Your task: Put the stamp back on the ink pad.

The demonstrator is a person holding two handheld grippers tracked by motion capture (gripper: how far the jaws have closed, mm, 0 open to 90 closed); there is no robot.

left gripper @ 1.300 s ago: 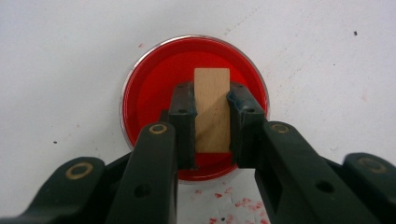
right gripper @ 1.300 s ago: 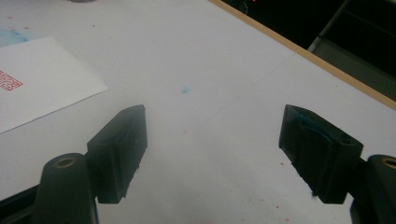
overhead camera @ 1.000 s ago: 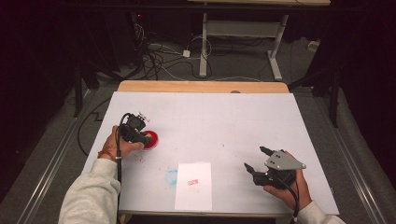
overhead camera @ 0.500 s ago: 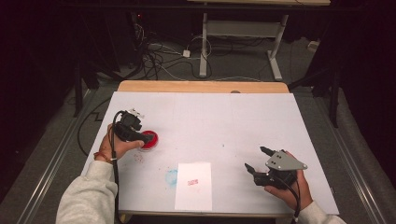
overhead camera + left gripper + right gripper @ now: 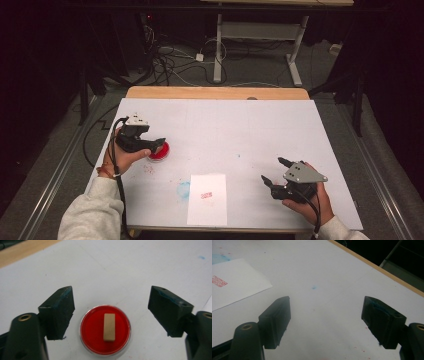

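Note:
A round red ink pad (image 5: 105,330) lies on the white table, with a small tan wooden stamp block (image 5: 109,326) standing on it. My left gripper (image 5: 111,312) is open above it, one jaw on each side of the pad and neither touching. From above, the ink pad (image 5: 160,151) sits at the table's left with my left gripper (image 5: 156,144) over it. A white sheet of paper (image 5: 208,199) with a red stamp mark (image 5: 206,195) lies near the front edge. My right gripper (image 5: 273,171) rests open at the front right, holding nothing, and its own camera shows the paper (image 5: 232,280) to its left.
The white table top (image 5: 240,125) has a wooden strip (image 5: 215,93) along its far edge. A blue smear (image 5: 183,189) and red specks mark the surface near the paper. Cables and a desk frame lie on the floor beyond.
My left gripper has drawn back a little toward the left, off the ink pad, leaving the stamp block on it. The right gripper has stayed still.

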